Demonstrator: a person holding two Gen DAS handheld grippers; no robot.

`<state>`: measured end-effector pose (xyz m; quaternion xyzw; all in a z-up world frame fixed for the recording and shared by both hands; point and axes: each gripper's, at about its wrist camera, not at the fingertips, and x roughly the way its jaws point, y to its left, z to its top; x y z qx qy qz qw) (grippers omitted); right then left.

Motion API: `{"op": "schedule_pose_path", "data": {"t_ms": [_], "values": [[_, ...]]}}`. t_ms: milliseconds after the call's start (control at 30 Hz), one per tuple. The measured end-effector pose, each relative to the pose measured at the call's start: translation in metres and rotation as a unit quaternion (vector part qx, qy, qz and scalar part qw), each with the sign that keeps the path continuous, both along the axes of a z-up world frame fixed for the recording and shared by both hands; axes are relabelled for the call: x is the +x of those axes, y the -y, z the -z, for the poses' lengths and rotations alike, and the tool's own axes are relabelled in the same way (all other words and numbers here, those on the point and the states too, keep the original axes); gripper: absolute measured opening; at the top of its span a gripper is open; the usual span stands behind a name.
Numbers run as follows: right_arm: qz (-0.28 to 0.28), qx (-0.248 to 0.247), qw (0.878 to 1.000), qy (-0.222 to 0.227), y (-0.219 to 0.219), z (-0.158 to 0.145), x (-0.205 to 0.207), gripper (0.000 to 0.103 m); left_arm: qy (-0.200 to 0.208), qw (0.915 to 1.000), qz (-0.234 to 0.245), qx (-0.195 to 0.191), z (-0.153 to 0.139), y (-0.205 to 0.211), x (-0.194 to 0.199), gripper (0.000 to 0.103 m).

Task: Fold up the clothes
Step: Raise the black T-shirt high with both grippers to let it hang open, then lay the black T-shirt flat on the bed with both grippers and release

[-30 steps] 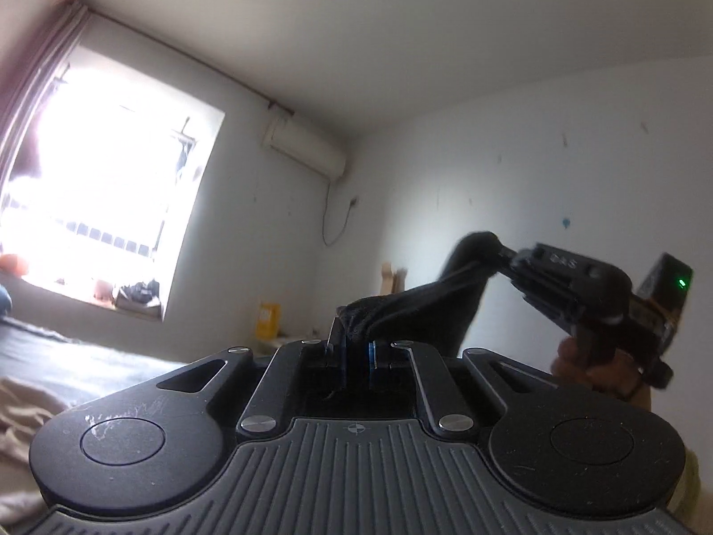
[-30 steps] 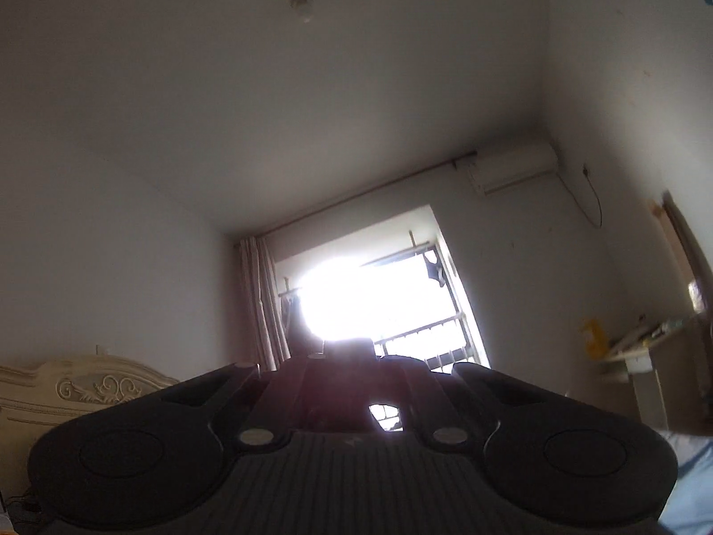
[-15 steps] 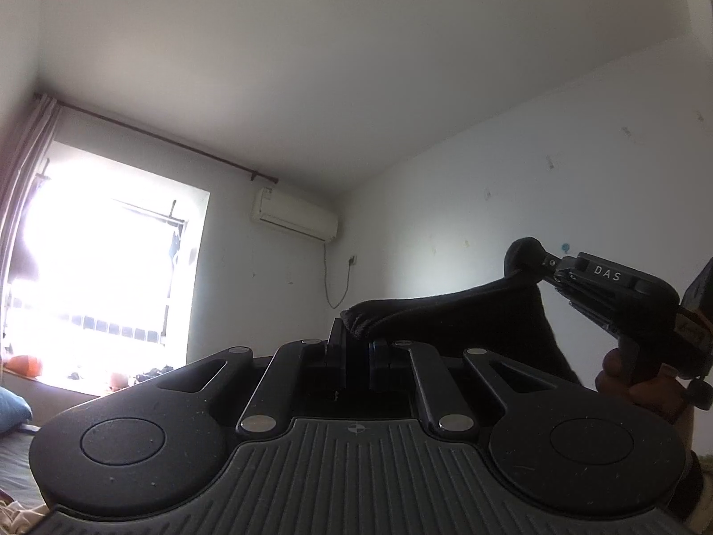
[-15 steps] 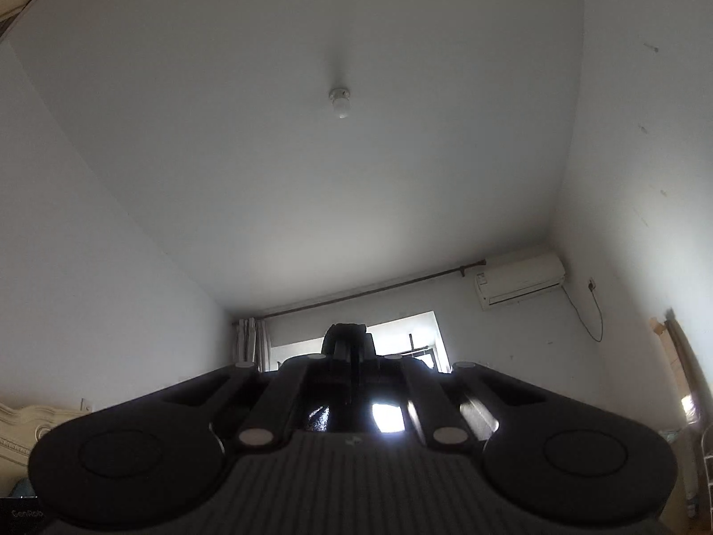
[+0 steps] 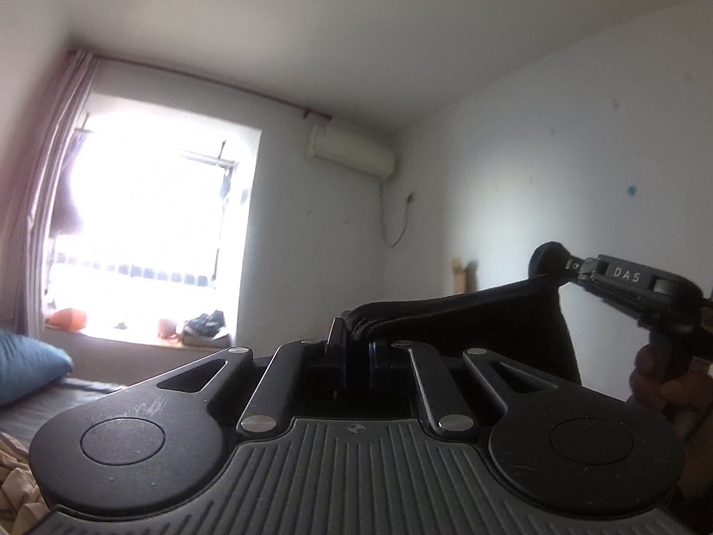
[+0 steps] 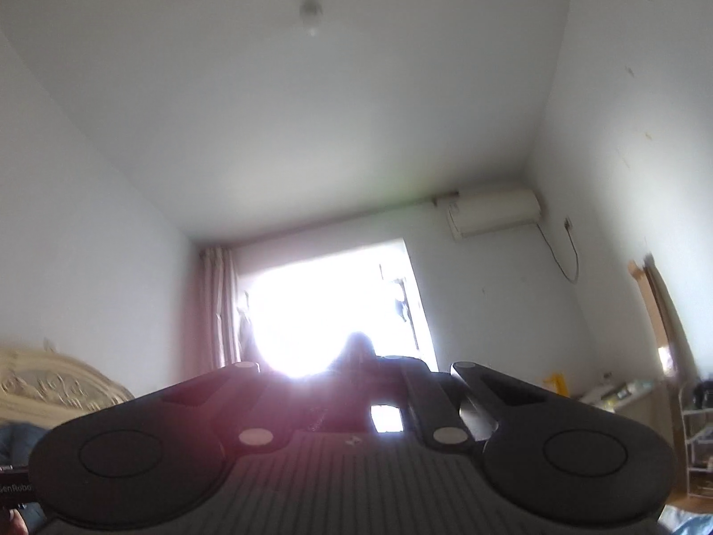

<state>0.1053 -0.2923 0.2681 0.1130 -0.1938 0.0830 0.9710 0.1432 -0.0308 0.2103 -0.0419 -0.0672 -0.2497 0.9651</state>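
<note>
Raised higher, both claws, left and right, clamp dark garment taut.

Blown-out window glare; fisheye warp

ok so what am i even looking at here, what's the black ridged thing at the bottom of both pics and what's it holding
There is no robot: a person carries a hand-held gripper in each hand, with a wide-angle camera on each. The black ridged shape is each tool's own body, seen from behind.

The left camera's picture shows the left hand-held gripper shut on one end of a dark cloth. The right hand-held gripper pinches the other end, so the cloth is held between them. A hand grips that tool's handle.

The right camera's picture points up toward the ceiling and a bright window, whose glare hides its fingertips. Low on the left of the left picture is a bed.
</note>
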Motion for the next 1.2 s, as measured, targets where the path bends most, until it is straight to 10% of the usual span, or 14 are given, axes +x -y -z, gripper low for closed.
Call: {"op": "schedule_pose_path", "data": {"t_ms": [367,533,633,967,1200], "values": [[0.018,-0.059,0.979,-0.193,-0.045,0.134,0.237,0.003,-0.169,0.9799,-0.088,0.058,0.138,-0.016,0.179,0.01],[-0.016,-0.04,0.923,-0.383,-0.059,0.264,0.3,0.023,-0.326,0.9354,-0.118,0.07,0.242,-0.022,0.241,0.057],[-0.022,-0.009,0.873,-0.486,-0.048,0.328,0.322,0.035,-0.394,0.9105,-0.121,0.038,0.272,-0.036,0.248,0.057],[-0.113,0.079,0.885,-0.445,0.029,0.208,0.21,0.046,-0.378,0.9156,-0.097,-0.099,0.181,-0.11,0.155,0.077],[-0.192,0.048,0.896,-0.398,0.06,0.149,0.064,0.048,-0.356,0.9304,-0.066,-0.057,0.143,-0.138,0.025,0.083]]}}
